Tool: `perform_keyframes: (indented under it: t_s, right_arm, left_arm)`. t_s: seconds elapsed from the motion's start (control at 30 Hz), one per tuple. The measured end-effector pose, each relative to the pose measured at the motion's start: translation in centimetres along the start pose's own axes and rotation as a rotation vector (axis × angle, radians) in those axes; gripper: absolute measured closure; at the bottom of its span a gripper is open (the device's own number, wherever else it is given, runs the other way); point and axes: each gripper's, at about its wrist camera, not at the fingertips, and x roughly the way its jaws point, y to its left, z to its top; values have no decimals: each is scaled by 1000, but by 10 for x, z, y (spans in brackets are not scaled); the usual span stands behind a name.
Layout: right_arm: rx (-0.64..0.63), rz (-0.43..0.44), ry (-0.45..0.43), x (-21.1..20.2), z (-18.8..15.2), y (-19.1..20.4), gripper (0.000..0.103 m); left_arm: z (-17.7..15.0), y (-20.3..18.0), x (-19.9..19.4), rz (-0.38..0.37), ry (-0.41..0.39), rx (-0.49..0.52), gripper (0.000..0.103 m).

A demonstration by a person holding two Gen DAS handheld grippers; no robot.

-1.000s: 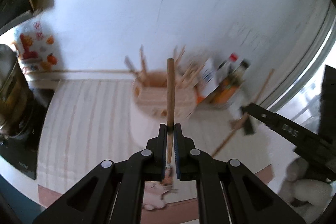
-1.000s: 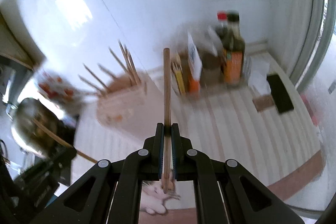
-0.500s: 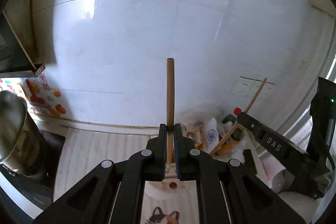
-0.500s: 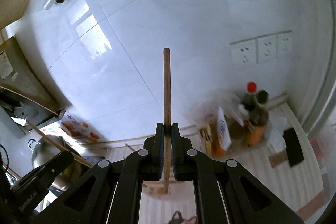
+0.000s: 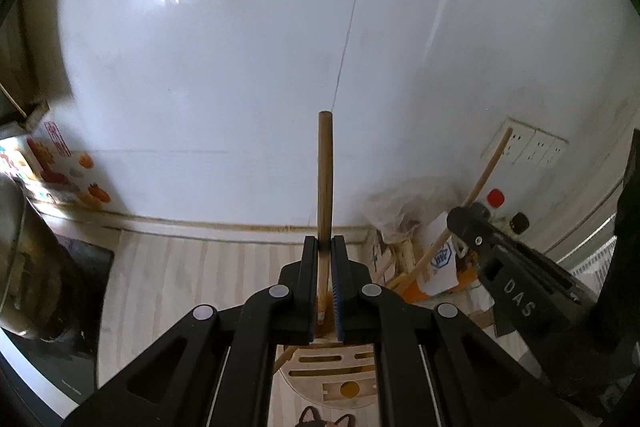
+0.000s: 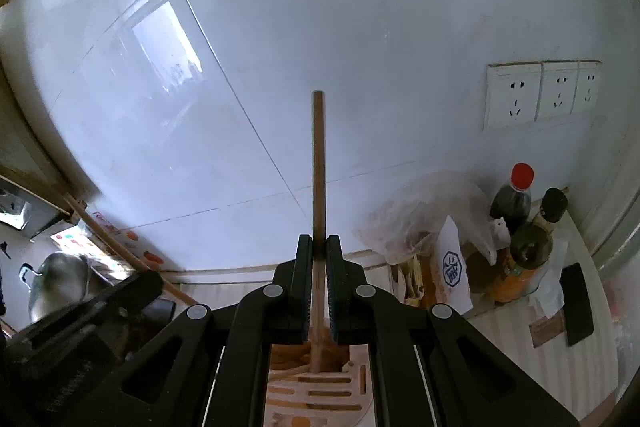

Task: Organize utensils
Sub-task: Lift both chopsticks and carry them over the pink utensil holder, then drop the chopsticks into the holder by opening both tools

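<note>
My left gripper (image 5: 324,243) is shut on a wooden chopstick (image 5: 325,167) that stands upright above the wooden utensil holder (image 5: 340,375), seen just below the fingers. My right gripper (image 6: 319,241) is shut on a second wooden chopstick (image 6: 319,163), also upright, its lower end down at the holder's (image 6: 320,395) open compartment among other chopsticks. The right gripper also shows at the right of the left wrist view (image 5: 464,215), the left gripper at the lower left of the right wrist view (image 6: 156,279).
A white tiled wall rises straight ahead. Sauce bottles (image 6: 516,199), a plastic bag (image 6: 424,215) and a carton (image 6: 452,267) stand at the right by wall sockets (image 6: 540,95). A steel pot (image 6: 60,279) sits on a stove at the left. A black phone (image 6: 576,303) lies at the far right.
Both grippers have tilted up from facing the holder to facing the wall, and now sit right over the holder, each still gripping its chopstick.
</note>
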Motion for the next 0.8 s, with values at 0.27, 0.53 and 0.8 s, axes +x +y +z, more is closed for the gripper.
perform_keyframes:
  t_s: [0.27, 0.53, 0.8]
  right_arm:
    - [-14, 3, 39, 12, -6, -2, 96]
    - [-16, 35, 138, 24, -13, -5, 92]
    - [-9, 24, 112, -7, -20, -19, 49]
  left_arm:
    - [-9, 8, 19, -15, 63, -12, 99]
    - [-14, 14, -3, -52, 80, -37, 93]
    - [-34, 36, -41, 126, -23, -50, 22]
